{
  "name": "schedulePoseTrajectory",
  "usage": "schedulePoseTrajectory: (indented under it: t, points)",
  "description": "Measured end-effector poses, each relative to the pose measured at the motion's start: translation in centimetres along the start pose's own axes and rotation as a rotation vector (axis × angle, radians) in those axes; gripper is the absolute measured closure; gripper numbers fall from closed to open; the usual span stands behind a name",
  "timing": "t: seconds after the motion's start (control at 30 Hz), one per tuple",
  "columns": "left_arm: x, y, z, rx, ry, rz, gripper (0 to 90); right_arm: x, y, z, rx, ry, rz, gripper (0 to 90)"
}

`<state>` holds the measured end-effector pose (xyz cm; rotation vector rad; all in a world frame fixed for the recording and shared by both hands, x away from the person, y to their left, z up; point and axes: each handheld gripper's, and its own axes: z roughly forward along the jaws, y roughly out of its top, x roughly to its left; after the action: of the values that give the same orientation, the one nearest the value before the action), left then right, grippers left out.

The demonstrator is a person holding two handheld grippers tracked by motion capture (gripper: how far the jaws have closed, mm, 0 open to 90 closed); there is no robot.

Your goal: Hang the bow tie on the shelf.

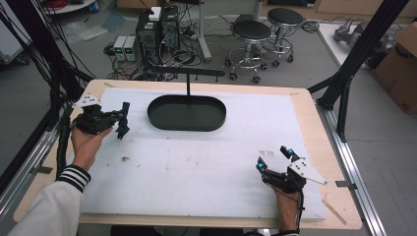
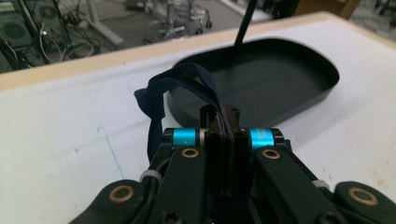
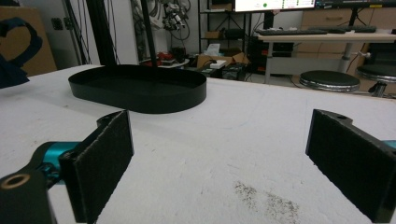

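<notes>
In the high view, a wooden desk [image 1: 314, 128] carried a white mat [image 1: 206, 167], and a black oval tray [image 1: 187, 113] lay toward the mat's far edge with a thin black post [image 1: 188, 86] rising behind it. The left gripper [image 1: 120, 120] was held over the mat's left part, just left of the tray, with a dark bit of cloth hanging from its tip; the person's left hand [image 1: 87, 142] gripped it, with a striped cuff below. The right gripper [image 1: 273, 158] rested low on the mat's near right part, well apart from the tray, its jaws spread. Small dark specks [image 1: 124, 159] marked the mat near the left hand. Stools [image 1: 251, 34] and computer boxes [image 1: 156, 27] stood on the floor beyond the desk. In the left gripper view, the jaws stood pressed together on a dark blue strip of cloth [image 2: 187, 79], which looped up and to the left from the left gripper [image 2: 223, 114] and hung down at its side. The tray [image 2: 280, 79] lay just beyond the loop, with the post rising from its far side. In the right gripper view, the two padded jaws stood wide apart with bare mat between them at the right gripper [image 3: 219, 154]. A patch of dark specks [image 3: 266, 198] lay on the mat between them. The tray [image 3: 140, 88] sat farther off to the left, and part of the blue cloth [image 3: 16, 51] showed at the left edge.
</notes>
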<state>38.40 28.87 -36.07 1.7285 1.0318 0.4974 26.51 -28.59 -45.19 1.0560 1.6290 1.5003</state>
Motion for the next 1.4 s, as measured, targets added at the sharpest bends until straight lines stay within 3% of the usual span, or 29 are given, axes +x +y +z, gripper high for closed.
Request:
schedulePoseTrajectory:
  t: [0.1,0.13,0.3,0.6,0.97,1.23,1.3,1.4]
  points:
    - [-0.2,0.1,0.0,-0.024,-0.011,-0.007,88.5,0.0,0.0,0.0,0.001,0.001,0.003,6.5]
    - [-0.4,0.2,0.1,-0.053,-0.016,-0.003,88.5,0.0,0.0,0.0,0.001,0.001,0.003,6.5]
    - [-0.6,0.4,0.5,-0.107,-0.03,-0.049,88.6,0.0,0.0,0.0,-0.001,0.001,-0.001,6.5]
    - [-0.8,0.9,1.2,-0.132,-0.033,-0.046,88.6,-0.1,0.0,0.0,-0.002,0.001,0.001,6.6]
    - [-1.1,3.9,2.3,-0.176,-0.059,-0.036,88.5,0.0,0.0,0.0,-0.001,0.0,0.005,6.5]
    - [-1.2,5.1,3.4,-0.189,-0.068,-0.03,88.6,0.0,0.0,0.0,-0.004,-0.005,-0.003,6.5]
    - [-1.0,5.0,4.1,-0.191,-0.073,-0.061,88.6,0.0,0.0,-0.1,-0.004,-0.005,0.003,6.6]
    - [-0.8,5.0,4.6,-0.187,-0.068,-0.063,88.6,0.0,0.0,0.0,-0.005,-0.005,0.0,6.6]
